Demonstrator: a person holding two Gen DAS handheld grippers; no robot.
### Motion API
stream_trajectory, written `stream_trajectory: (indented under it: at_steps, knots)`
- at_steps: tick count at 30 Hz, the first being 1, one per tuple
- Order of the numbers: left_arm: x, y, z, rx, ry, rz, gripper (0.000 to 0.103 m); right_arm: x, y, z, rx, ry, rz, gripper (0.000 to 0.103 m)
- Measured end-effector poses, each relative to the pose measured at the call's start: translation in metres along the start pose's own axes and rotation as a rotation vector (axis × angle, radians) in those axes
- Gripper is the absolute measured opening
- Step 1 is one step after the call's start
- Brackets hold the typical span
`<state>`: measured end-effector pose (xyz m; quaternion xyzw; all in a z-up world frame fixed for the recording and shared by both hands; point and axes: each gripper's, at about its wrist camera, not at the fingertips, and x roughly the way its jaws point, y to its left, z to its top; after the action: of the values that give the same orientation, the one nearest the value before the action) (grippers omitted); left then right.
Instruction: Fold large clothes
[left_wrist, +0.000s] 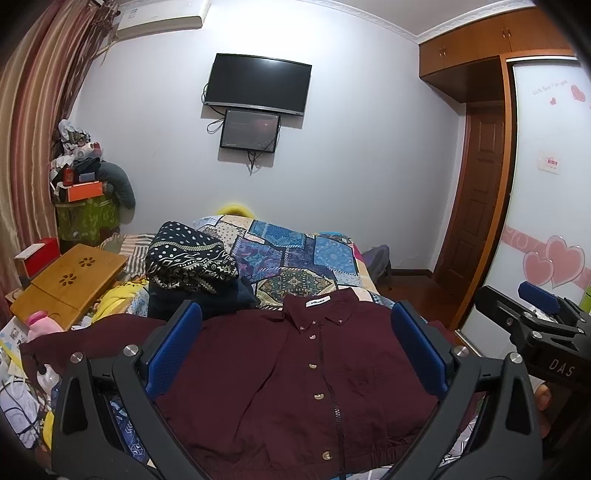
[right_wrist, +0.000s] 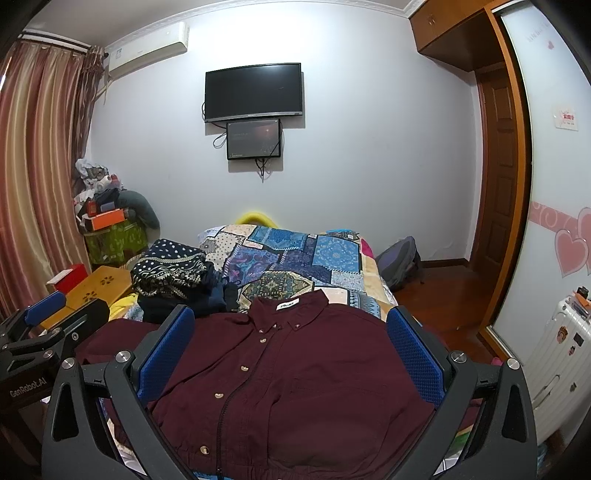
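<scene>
"Where was the shirt?"

"The maroon shirt (left_wrist: 295, 373) lay face up and buttoned on the bed (left_wrist: 295, 254), collar at twelve o'clock, hem toward me at six. One sleeve (left_wrist: 92, 339) trailed out toward nine o'clock. A stack of folded clothes (left_wrist: 192, 258) sat just past it, near eleven."

"And your jaws?"

"My left gripper (left_wrist: 295, 354) and right gripper (right_wrist: 291, 362) both hovered above the shirt with jaws spread wide, holding nothing."

"How would you have done the first fold well?"

"I judged nothing was folded yet. I'd have pinched one side at shoulder and hem together, taking only the shirt's cloth and not the quilt beneath, then carried it flat across toward the placket, keeping the edge taut and clear of that stack."
</scene>
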<state>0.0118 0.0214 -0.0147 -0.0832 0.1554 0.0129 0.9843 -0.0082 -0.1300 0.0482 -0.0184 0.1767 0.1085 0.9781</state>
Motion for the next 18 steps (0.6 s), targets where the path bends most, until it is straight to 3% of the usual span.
stream_trajectory:
  at_steps: [18]
  knots:
    - [0.0023, 0.0068, -0.0012, -0.01, 0.003, 0.01, 0.103, 0.0, 0.0004, 0.0008, -0.002, 0.004, 0.0, 0.103]
